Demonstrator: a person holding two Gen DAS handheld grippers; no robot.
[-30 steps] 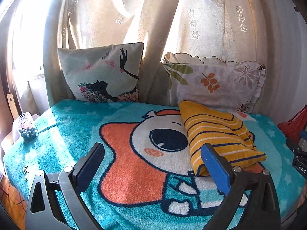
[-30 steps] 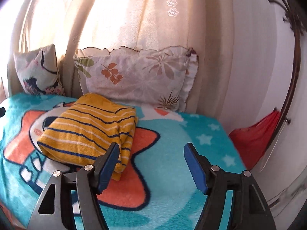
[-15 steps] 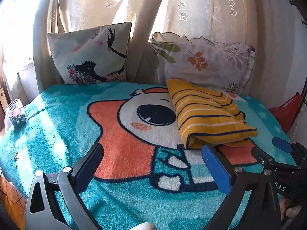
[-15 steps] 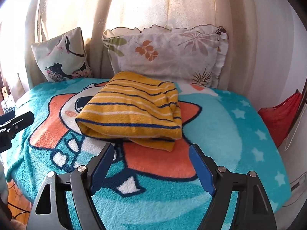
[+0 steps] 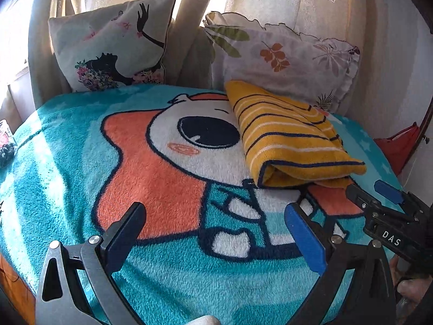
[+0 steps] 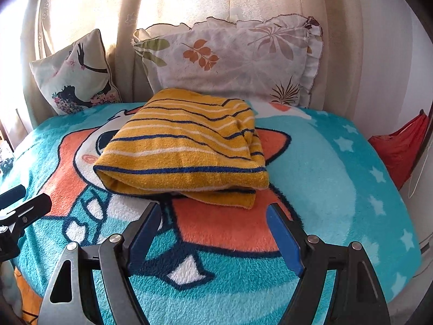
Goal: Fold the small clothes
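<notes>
A folded yellow garment with dark blue and white stripes (image 5: 286,140) (image 6: 184,146) lies on a teal cartoon blanket (image 5: 67,162) (image 6: 324,176), near the pillows. My left gripper (image 5: 213,211) hovers open over the blanket, in front and to the left of the garment, with nothing between its fingers. My right gripper (image 6: 215,208) is open too, just short of the garment's near folded edge, and holds nothing. Each gripper shows at the edge of the other's view: the right gripper (image 5: 379,189), the left gripper (image 6: 24,200).
Two pillows lean on the curtain at the back: one with a dark figure print (image 5: 108,43) (image 6: 73,73), one with leaves (image 5: 292,54) (image 6: 232,57). A red item (image 5: 397,146) (image 6: 400,146) sits off the bed's right side. A jar (image 5: 5,146) stands at the left edge.
Both grippers have sunk and tipped down toward the bed, so the garment looms nearer. The right gripper has swung round to face it, opened slightly wider, and entered the left wrist view.
</notes>
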